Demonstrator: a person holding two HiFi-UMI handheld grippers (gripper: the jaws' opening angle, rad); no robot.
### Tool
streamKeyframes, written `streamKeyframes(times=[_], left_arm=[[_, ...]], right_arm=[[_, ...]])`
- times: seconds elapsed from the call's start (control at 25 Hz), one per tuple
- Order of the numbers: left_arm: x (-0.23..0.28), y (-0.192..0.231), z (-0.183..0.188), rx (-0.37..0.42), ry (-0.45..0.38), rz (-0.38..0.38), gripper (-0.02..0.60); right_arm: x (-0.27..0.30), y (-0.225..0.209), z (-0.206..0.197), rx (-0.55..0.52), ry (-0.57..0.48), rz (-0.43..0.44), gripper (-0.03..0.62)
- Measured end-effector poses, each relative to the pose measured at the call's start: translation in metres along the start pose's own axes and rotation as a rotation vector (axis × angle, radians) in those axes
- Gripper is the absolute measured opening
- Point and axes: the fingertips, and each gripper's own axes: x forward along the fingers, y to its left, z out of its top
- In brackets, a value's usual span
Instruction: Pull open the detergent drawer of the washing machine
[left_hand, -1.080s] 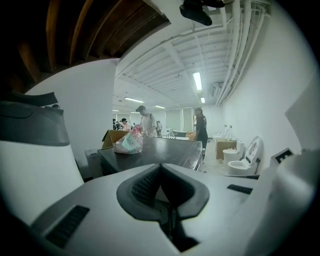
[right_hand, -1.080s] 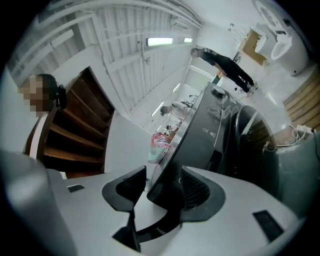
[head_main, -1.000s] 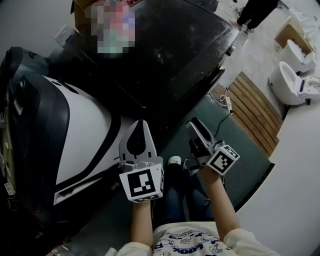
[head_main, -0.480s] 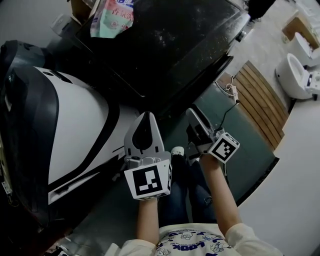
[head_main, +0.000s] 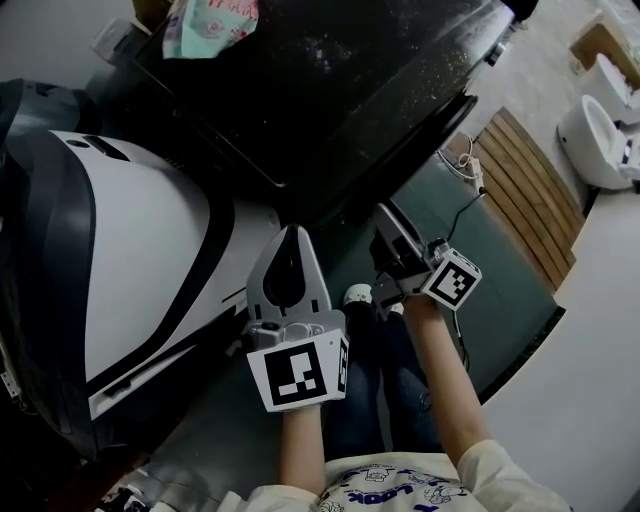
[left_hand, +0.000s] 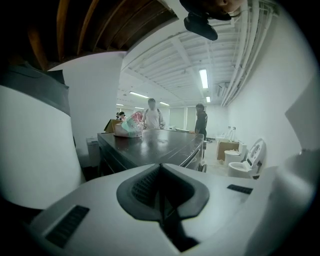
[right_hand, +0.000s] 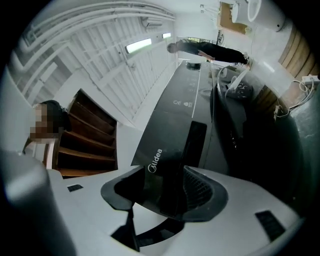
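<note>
Nearby, black washer (head_main: 340, 90), white unit (head_main: 140, 250) left, L gripper (head_main: 291, 232) jaws together, R gripper (head_main: 389, 214) jaws opening, empty.

Both forearms (head_main: 300, 440) reach forward side by side. The left gripper (head_main: 291, 240) holds its fingers pressed together, empty. The right gripper (head_main: 392, 222), rolled sideways, is opening its fingers, nothing between them.

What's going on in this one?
A person stands at a dark washing machine with a hand-held gripper in each hand. The left hand-held gripper is shut and empty. The right hand-held gripper is opening its jaws toward the machine's front panel, with nothing gripped. Neither seems to touch the machine yet.
</note>
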Motion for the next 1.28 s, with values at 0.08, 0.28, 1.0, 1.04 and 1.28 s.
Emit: streamKeyframes(times=[0.08, 0.28, 1.0, 1.04, 1.28], left_arm=[[0.001, 0.000, -0.005, -0.001, 0.003, 0.002, 0.014], [0.003, -0.002, -0.016, -0.021, 0.015, 0.001, 0.014], [0.000, 0.005, -0.032, -0.055, 0.035, 0.009, 0.014], [-0.001, 0.005, -0.032, -0.055, 0.036, 0.010, 0.014], [-0.004, 0.009, -0.033, -0.075, 0.036, 0.015, 0.014]], right_arm=[[0.003, -0.006, -0.002, 0.009, 0.004, 0.008, 0.241], [0.009, -0.019, -0.006, 0.026, -0.003, 0.019, 0.249], [0.027, -0.009, -0.009, 0.033, 0.018, 0.133, 0.236], [0.028, -0.008, -0.009, 0.038, 0.015, 0.139, 0.235], [0.029, -0.005, -0.009, 0.089, -0.005, 0.182, 0.217]])
